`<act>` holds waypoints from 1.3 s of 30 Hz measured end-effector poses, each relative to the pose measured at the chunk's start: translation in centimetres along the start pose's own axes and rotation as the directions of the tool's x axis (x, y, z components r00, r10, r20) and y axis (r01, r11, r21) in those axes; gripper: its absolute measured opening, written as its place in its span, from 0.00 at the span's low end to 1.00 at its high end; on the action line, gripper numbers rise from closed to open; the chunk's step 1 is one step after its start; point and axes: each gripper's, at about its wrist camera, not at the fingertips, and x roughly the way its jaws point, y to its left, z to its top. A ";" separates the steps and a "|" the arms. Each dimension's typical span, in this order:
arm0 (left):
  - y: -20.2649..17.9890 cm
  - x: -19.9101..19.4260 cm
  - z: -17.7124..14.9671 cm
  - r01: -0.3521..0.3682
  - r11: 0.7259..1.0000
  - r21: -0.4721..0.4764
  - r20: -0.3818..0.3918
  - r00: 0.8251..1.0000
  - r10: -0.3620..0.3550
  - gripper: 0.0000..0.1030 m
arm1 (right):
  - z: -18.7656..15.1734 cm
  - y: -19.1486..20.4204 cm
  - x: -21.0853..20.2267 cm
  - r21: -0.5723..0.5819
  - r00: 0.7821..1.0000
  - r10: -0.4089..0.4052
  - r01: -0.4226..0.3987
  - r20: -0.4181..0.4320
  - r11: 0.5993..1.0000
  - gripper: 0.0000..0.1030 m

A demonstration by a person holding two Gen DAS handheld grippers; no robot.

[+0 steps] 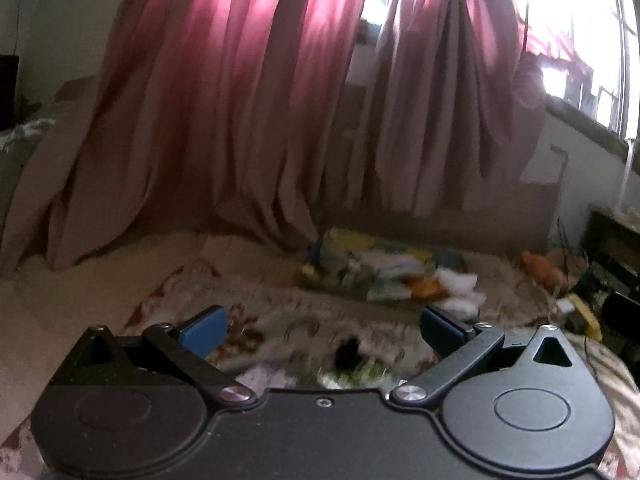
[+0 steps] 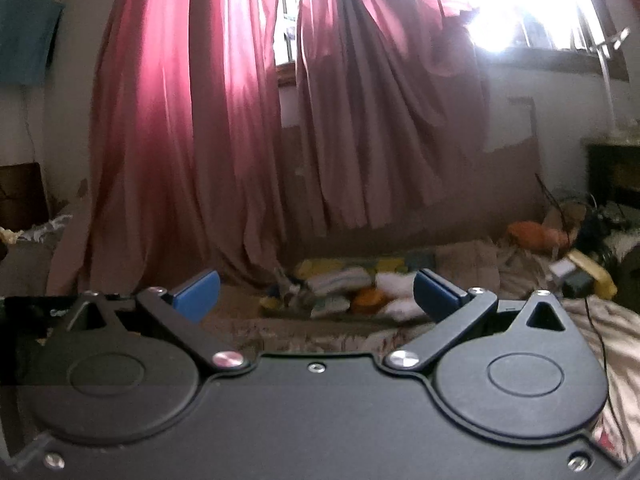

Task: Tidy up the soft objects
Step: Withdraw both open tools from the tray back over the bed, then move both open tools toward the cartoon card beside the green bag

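Grippers in both wrist views stood released and empty: left gripper [image 1: 324, 330] above a patterned bedspread [image 1: 288, 320], right gripper [image 2: 316, 296] facing the same way. Soft objects [image 1: 384, 276], a blurred pile of yellow, white and orange pieces, lay on the bed below pink curtains [image 1: 224, 100], well apart from either.

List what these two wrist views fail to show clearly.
- Pile of soft objects: motion blur in the left wrist view smears the items together; single pieces cannot be told apart.
- Same pile in the right wrist view: blurred, partly behind the right hand-held gripper fingers.
- Window: overexposed, nothing outside readable.
- Bedspread near edge: hidden by the left hand-held gripper body.
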 end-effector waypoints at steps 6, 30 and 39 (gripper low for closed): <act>1.7 -0.4 -3.0 -0.043 0.999 0.032 -0.083 0.996 0.045 0.99 | -2.5 1.0 -0.4 0.028 0.996 -0.035 0.037 -0.080 0.999 1.00; 4.9 1.9 -8.5 -0.109 0.992 0.069 -0.408 0.904 0.127 0.99 | -9.2 2.8 0.5 0.085 0.897 -0.038 0.084 -0.441 0.993 1.00; 5.5 3.1 -8.6 -0.166 0.983 0.077 -0.421 0.889 0.182 0.99 | -9.4 4.2 3.5 0.062 0.883 0.048 -0.021 -0.466 0.998 1.00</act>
